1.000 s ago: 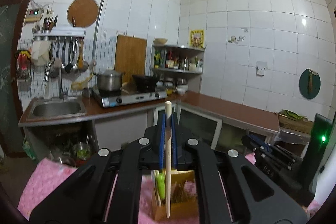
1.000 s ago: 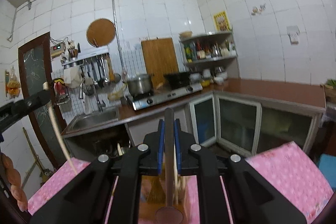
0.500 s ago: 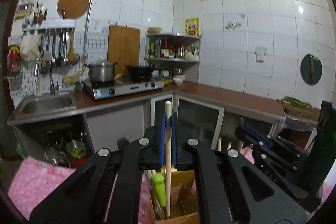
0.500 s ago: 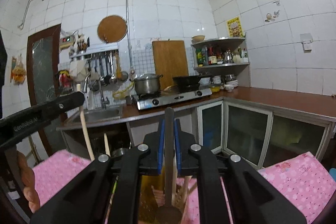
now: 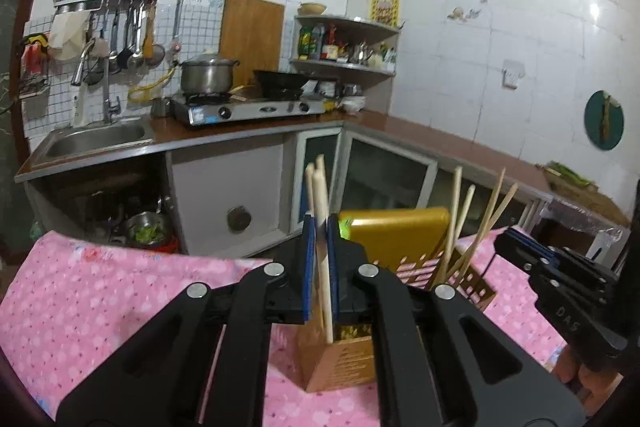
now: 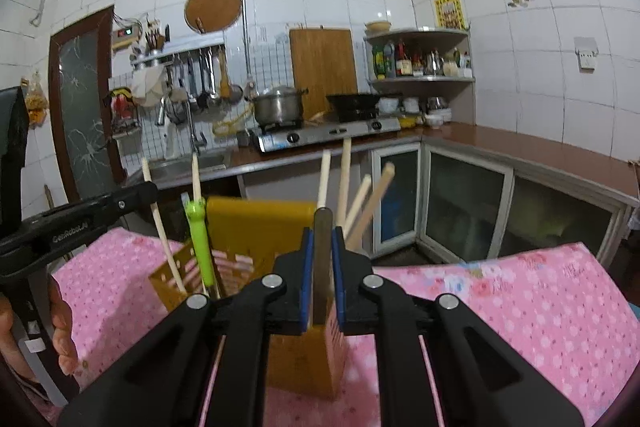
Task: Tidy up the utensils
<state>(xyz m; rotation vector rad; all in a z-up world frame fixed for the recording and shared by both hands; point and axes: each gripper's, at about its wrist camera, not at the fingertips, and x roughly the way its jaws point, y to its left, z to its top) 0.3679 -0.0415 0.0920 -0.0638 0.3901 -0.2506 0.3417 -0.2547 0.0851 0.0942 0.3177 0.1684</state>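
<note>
A yellow-brown utensil holder (image 5: pixel 394 239) (image 6: pixel 256 227) stands on the pink tablecloth, holding several wooden sticks and a green-handled tool (image 6: pixel 198 239). My left gripper (image 5: pixel 320 267) is shut on a pale wooden stick (image 5: pixel 322 227) whose lower end reaches down into the holder's left compartment. My right gripper (image 6: pixel 322 275) is shut on a brown wooden spoon handle (image 6: pixel 322 259) that goes down into the holder's right side; the spoon's bowl is hidden. Each gripper shows at the edge of the other's view: the right one (image 5: pixel 560 287), the left one (image 6: pixel 80 223).
The pink flowered tablecloth (image 5: pixel 100 287) (image 6: pixel 520 307) covers the table around the holder. Behind are the kitchen counter with sink (image 5: pixel 96 139), gas stove with pot (image 5: pixel 208 79), and glass-door cabinets (image 6: pixel 464 203). A hand (image 6: pixel 60 327) grips the left tool.
Both grippers have come lower and closer to the holder, carrying the stick and the spoon down into its compartments. The holder now fills more of both views.
</note>
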